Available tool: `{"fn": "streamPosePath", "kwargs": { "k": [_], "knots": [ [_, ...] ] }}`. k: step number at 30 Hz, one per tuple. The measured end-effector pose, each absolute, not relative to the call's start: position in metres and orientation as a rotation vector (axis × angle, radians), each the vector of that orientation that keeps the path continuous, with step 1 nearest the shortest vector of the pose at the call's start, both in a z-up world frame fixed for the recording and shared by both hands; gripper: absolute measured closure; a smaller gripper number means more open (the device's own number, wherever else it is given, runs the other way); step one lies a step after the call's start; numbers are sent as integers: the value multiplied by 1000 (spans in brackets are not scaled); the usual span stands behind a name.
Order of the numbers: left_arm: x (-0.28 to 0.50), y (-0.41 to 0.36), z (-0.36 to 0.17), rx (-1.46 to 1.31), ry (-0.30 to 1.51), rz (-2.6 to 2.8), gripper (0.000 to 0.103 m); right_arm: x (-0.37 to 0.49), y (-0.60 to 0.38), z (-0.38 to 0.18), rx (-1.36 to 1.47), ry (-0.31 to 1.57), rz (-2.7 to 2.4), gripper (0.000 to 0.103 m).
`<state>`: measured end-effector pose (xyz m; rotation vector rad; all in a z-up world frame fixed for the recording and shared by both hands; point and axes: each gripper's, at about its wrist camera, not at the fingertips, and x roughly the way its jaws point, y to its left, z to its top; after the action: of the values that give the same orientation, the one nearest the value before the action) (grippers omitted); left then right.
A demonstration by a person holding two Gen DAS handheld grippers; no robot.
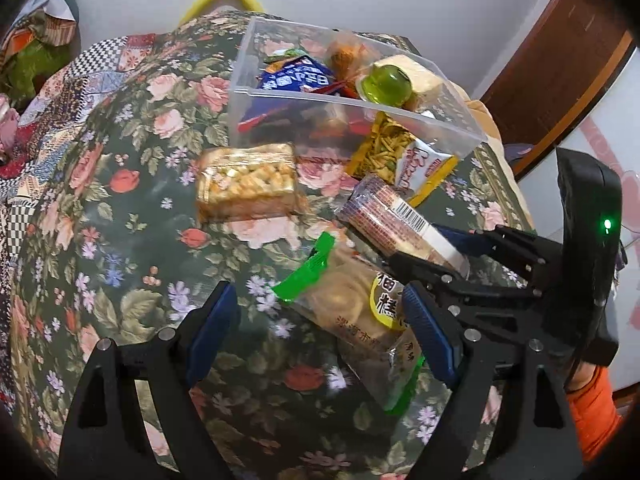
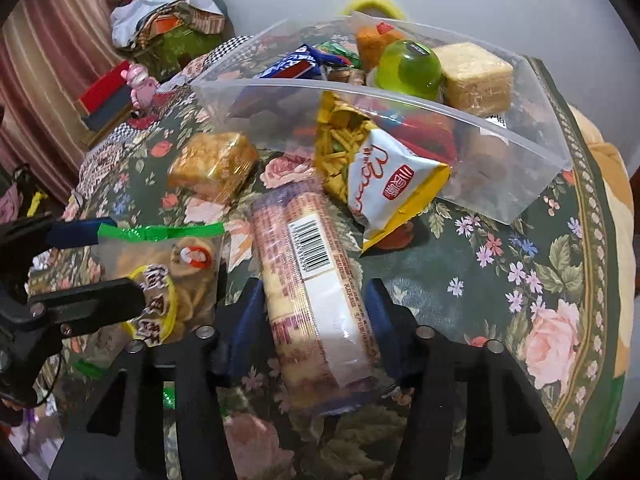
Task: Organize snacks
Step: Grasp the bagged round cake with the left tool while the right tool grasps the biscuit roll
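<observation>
Right wrist view: my right gripper [image 2: 310,320] pinches biscuit roll [image 2: 316,300], lower centre | left gripper [image 1: 316,320] spread around cake packet [image 1: 356,312]

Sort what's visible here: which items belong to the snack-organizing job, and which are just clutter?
Job items: clear bin; biscuit roll between the right gripper fingers; green-sealed cracker bag at the left gripper; yellow chip bag; wrapped cake; green jelly cup.

Clutter: pink figurine; clothes pile; floral tablecloth.
</observation>
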<state>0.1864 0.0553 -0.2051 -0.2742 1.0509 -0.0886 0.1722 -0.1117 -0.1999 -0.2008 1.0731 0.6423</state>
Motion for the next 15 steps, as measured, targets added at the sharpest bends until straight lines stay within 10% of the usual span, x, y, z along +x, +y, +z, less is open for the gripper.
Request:
{"fn": "streamPosePath", "kwargs": {
  "k": [15],
  "knots": [
    [177, 27, -173, -216, 995, -26, 17, 141, -174, -181, -142, 1022, 590, 61]
  ]
}}
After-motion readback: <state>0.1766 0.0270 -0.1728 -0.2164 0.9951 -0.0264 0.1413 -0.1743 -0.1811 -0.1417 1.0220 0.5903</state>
